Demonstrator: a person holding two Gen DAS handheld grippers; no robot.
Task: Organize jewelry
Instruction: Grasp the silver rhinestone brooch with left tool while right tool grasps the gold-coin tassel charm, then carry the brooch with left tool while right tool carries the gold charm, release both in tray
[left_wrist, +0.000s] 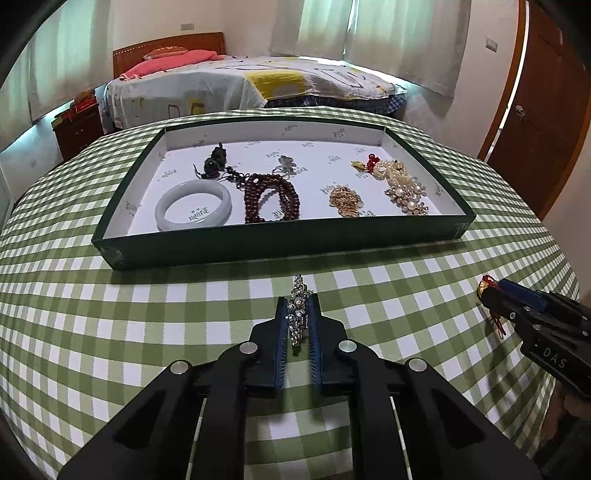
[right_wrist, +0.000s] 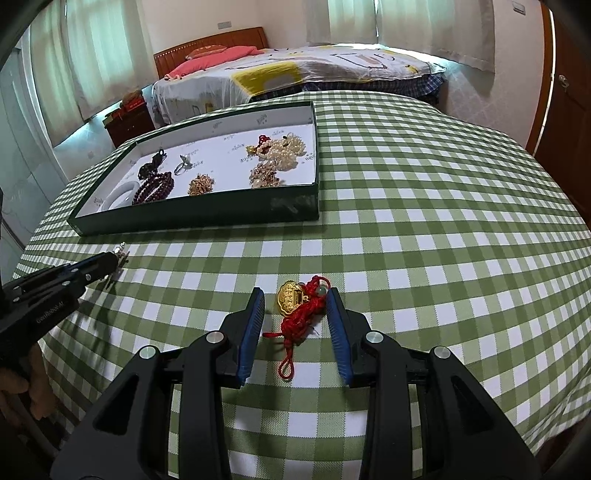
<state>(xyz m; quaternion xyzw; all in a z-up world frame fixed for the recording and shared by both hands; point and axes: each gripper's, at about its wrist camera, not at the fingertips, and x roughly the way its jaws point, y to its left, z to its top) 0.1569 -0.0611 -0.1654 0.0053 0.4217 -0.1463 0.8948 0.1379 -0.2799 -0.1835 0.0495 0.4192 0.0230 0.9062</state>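
Note:
My left gripper (left_wrist: 298, 301) is shut on a sparkling rhinestone piece (left_wrist: 299, 314), low over the checked tablecloth in front of the green tray (left_wrist: 280, 243). The left gripper also shows in the right wrist view (right_wrist: 114, 260). My right gripper (right_wrist: 295, 295) is open, its blue pads either side of a gold pendant on a red knotted cord (right_wrist: 295, 306) lying on the cloth. The right gripper shows at the right edge of the left wrist view (left_wrist: 491, 293) by the pendant (left_wrist: 484, 288). The tray holds a white bangle (left_wrist: 194, 206), dark red beads (left_wrist: 269, 197), gold and pearl pieces (left_wrist: 402, 184).
The table wears a green-and-white checked cloth (right_wrist: 424, 221). The tray also shows at the upper left of the right wrist view (right_wrist: 199, 218). Behind the table stand a bed (left_wrist: 240, 81), a low wooden cabinet (left_wrist: 79, 127) and a wooden door (left_wrist: 543, 110) at the right.

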